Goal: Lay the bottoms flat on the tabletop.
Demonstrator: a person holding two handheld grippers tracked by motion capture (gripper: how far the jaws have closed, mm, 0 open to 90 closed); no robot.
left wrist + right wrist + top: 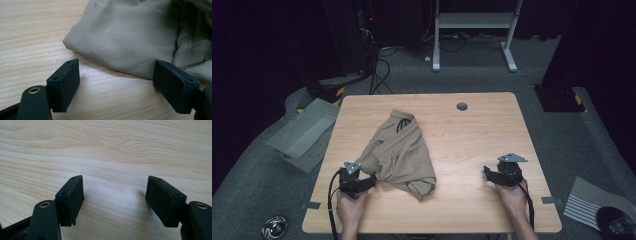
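A crumpled khaki garment (399, 150) lies on the wooden table (472, 135), left of centre, with a dark cord showing at its far end. My left gripper (371, 179) rests at the garment's near-left edge. In the left gripper view the left gripper (116, 77) stands open, jaws wide apart, and the cloth (130, 35) lies just beyond the tips, its hem close to the right-hand jaw. My right gripper (488, 172) sits low over bare wood at the near right, apart from the garment. In its own view the right gripper (115, 195) is open with nothing between its jaws.
A grey bin (302, 132) stands on the floor left of the table. A round grommet hole (462, 106) sits near the table's far edge. A white desk frame (474, 30) and cables are behind. Striped paper (589, 197) lies on the floor at right.
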